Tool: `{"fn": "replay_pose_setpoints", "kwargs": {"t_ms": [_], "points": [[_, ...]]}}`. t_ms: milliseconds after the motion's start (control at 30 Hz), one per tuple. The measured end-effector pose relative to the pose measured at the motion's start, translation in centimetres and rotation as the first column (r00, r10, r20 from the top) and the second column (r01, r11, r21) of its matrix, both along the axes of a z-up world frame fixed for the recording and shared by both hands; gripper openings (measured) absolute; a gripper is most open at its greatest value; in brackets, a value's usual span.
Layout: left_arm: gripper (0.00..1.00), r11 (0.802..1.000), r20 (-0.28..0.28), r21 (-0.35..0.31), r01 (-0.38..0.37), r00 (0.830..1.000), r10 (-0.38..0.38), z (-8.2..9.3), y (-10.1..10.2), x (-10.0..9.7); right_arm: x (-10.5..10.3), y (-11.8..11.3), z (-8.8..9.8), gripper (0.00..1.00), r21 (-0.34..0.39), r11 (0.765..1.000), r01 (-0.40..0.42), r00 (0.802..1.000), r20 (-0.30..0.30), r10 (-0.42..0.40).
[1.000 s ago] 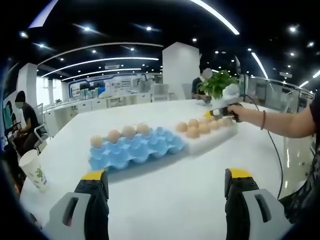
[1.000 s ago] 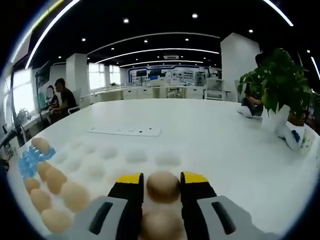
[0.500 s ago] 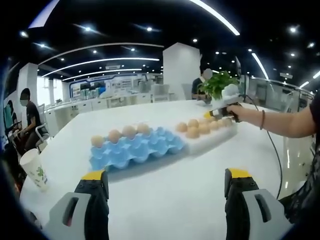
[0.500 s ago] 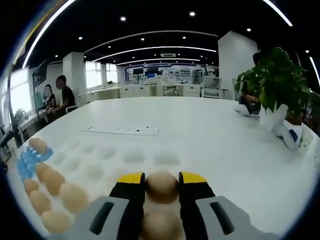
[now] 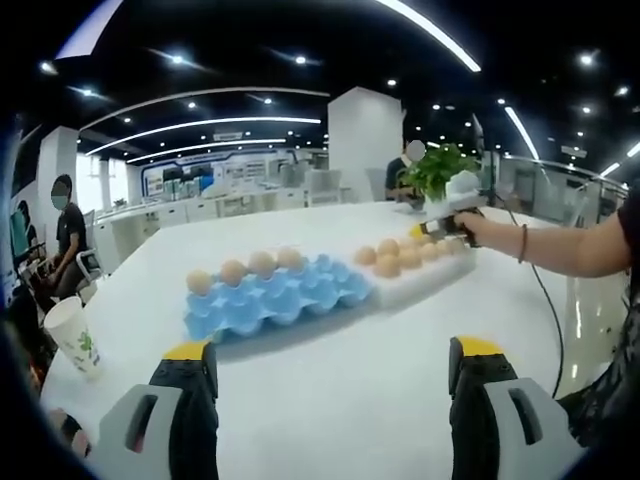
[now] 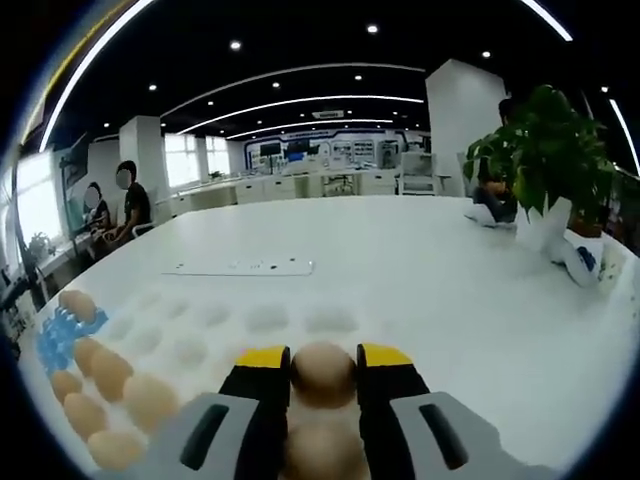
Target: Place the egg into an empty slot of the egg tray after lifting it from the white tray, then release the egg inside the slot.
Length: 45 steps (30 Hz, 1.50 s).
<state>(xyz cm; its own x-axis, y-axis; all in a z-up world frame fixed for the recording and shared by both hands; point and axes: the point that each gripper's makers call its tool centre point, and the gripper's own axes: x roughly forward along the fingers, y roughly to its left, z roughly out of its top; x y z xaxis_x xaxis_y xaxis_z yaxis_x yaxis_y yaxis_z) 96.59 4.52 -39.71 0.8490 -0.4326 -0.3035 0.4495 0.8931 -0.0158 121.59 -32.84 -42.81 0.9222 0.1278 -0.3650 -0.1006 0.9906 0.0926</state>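
In the right gripper view, my right gripper (image 6: 322,356) is shut on a brown egg (image 6: 322,378) over the white tray (image 6: 268,318), whose far dimples lie empty. A second egg (image 6: 322,448) shows lower between the jaws. More eggs (image 6: 112,372) fill the tray's left side, and the blue egg tray (image 6: 62,330) lies beyond them. In the left gripper view, the blue egg tray (image 5: 272,297) carries several eggs (image 5: 234,271) along its far row, with its near slots empty. The white tray (image 5: 425,268) adjoins it on the right, and a hand holds the right gripper (image 5: 440,228) there. My left gripper (image 5: 330,372) hangs open over bare table.
A paper cup (image 5: 72,337) stands at the table's left edge. A potted plant (image 6: 545,165) and a white power strip (image 6: 240,267) sit farther back on the table. A person (image 6: 130,195) sits at a desk in the background. A cable trails from the forearm (image 5: 545,290).
Both views have shifted slightly with the hands. The right gripper stays shut on the egg over the white tray, and the left gripper stays open.
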Motion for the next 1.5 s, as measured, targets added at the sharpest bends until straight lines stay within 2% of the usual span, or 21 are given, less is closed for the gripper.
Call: {"fn": "replay_pose_setpoints", "kwargs": {"t_ms": [467,567,900,1500], "points": [[0.98,1.000,0.004,0.010,-0.013,1.000,0.013,0.2,0.6,-0.2,-0.4,0.1,0.8,0.26,0.037,0.999,0.015,1.000,0.026,-0.016],[0.98,1.000,0.004,0.012,-0.016,1.000,0.016,0.3,0.7,-0.3,-0.5,0.1,1.5,0.26,0.017,1.000,0.014,0.999,0.050,-0.015],[0.98,1.000,0.010,0.013,-0.016,1.000,0.015,0.6,0.7,-0.3,-0.7,0.4,2.2,0.26,0.008,1.000,0.005,0.998,0.059,-0.005],[0.98,1.000,0.015,0.020,-0.017,1.000,0.017,0.8,1.1,-0.8,-1.3,3.7,4.1,0.26,-0.033,0.998,-0.058,0.994,0.090,0.061]]}}
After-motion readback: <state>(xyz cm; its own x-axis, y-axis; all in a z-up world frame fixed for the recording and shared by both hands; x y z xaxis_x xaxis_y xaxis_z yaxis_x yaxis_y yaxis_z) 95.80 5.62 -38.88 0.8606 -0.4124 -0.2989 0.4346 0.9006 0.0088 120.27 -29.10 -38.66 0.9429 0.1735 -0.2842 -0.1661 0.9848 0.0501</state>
